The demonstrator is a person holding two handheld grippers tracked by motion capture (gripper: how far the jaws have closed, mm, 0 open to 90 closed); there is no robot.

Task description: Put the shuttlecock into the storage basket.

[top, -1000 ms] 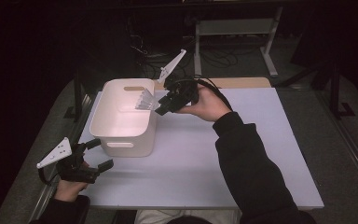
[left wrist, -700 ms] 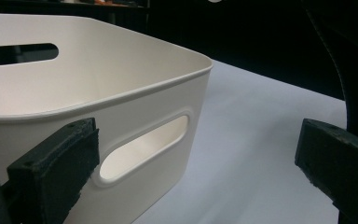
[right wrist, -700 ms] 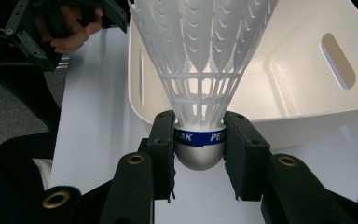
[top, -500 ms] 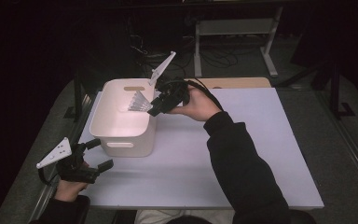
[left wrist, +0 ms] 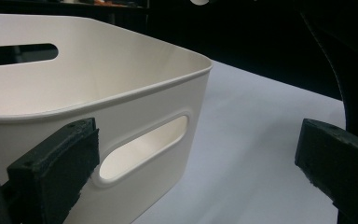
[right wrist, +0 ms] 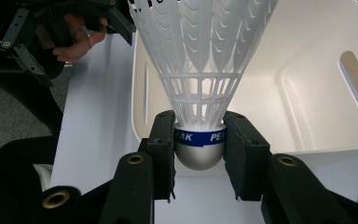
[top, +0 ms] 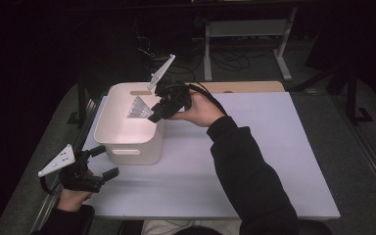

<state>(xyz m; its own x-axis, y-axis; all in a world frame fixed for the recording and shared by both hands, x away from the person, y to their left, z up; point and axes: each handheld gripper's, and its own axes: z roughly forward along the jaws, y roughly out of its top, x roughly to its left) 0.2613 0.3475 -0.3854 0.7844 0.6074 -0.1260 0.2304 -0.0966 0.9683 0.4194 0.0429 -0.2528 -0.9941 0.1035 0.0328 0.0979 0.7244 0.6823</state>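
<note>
Over the right rim of the white bin (top: 127, 142), at about three o'clock on its opening in the high view, the right hand-held gripper (top: 152, 111) carries a white plastic shuttlecock (right wrist: 199, 84) with its skirt reaching out over the inside of the bin. In the right gripper view its jaws are pinched on the rounded silver base just below the blue band, one pad on each side, and that is the sound place to take it: the base looks the firm, solid part, though smooth and domed, so I judge it could squirt out of a loose or off-centre pinch. The lattice skirt looks thin and springy, likely to bend or crack if squeezed, and the whole thing should weigh next to nothing. Down at seven o'clock on the counter (top: 274, 161), the left hand-held gripper (top: 103, 161) rests with its jaws wide apart and empty, facing the bin's near wall with the handle slot.
</note>
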